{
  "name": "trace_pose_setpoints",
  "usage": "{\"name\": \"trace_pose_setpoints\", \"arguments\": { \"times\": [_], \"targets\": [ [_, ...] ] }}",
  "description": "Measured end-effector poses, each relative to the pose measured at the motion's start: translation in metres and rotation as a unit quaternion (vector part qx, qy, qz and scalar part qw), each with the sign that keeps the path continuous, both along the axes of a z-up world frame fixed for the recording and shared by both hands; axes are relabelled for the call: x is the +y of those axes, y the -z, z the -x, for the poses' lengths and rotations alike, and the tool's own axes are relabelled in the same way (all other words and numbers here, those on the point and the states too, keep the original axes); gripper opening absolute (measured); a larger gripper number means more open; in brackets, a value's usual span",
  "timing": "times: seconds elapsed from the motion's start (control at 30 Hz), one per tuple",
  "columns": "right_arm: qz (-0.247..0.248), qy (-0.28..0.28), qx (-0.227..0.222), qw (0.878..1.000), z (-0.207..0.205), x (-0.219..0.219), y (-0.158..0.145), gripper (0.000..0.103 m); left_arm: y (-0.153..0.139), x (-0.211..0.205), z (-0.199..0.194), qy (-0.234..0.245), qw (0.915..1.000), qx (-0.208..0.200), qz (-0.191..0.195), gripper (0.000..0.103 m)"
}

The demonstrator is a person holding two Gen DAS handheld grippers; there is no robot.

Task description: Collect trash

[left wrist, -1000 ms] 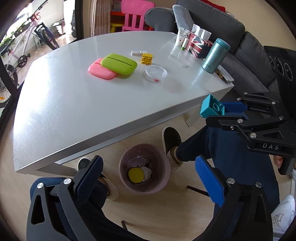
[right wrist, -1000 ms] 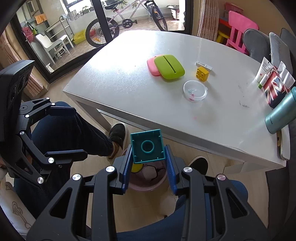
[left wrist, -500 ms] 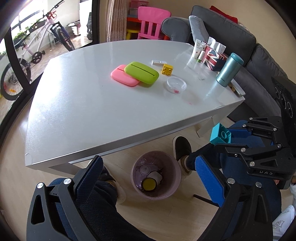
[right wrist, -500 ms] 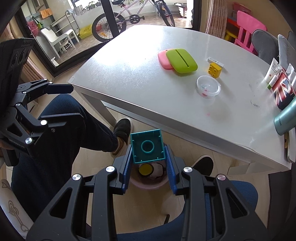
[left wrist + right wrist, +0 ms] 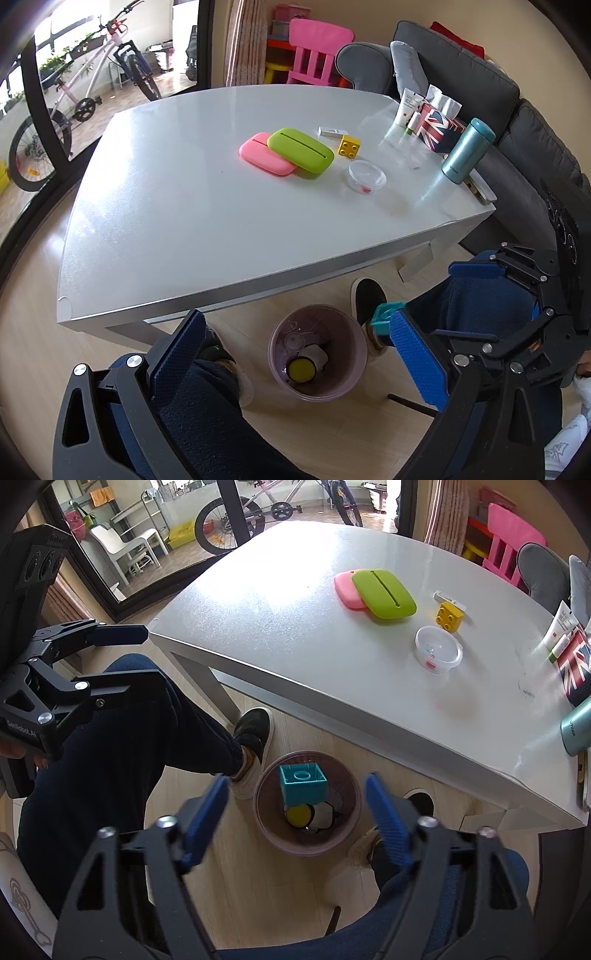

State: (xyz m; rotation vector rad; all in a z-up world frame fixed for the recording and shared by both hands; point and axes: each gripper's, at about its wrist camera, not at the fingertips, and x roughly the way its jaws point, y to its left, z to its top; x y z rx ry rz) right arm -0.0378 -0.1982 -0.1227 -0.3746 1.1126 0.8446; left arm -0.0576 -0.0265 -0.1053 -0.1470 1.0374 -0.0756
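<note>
My right gripper [image 5: 295,812] gapes wide; the teal plastic building block [image 5: 303,784] hangs free above the round pink plastic bin [image 5: 351,830]. The bin stands on pale wood floor beside the glossy white table [image 5: 184,206], and my left gripper [image 5: 295,354] is spread open above it.

Left wrist view: teal block [image 5: 384,318] mostly hidden behind the blue finger pad [image 5: 419,360], lower right. Bin [image 5: 318,352] contents partly unreadable. Right wrist view: flag-print box [image 5: 576,664] and teal flask [image 5: 578,731] cut off at right edge.

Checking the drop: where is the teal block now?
Right wrist view: the teal block is loose between the open right gripper's fingers, over the bin.
</note>
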Motion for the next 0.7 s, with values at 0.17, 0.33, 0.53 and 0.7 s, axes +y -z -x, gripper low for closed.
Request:
{"name": "trace_pose_setpoints", "arguments": {
  "times": [0.17, 0.33, 0.53, 0.7],
  "targets": [
    [0.007, 0.016, 0.001, 1.0, -0.003, -0.005, 0.001, 0.097, 0.001, -0.001, 0.0, 0.004, 1.0, 0.001, 0.001, 0.096],
    [0.012, 0.032, 0.002, 0.999, -0.008, -0.01, 0.002, 0.099, 0.001, -0.004, -0.002, 0.009, 1.0, 0.003, 0.002, 0.096],
    [0.016, 0.052, 0.001, 0.999, -0.016, -0.019, 0.002, 0.1, 0.0, -0.008, -0.008, 0.015, 0.9999, 0.002, 0.001, 0.096],
    [0.015, 0.064, -0.009, 0.998, -0.028, -0.024, -0.002, 0.1, -0.002, -0.012, -0.014, 0.021, 0.9998, -0.001, -0.001, 0.096]
  ]
}}
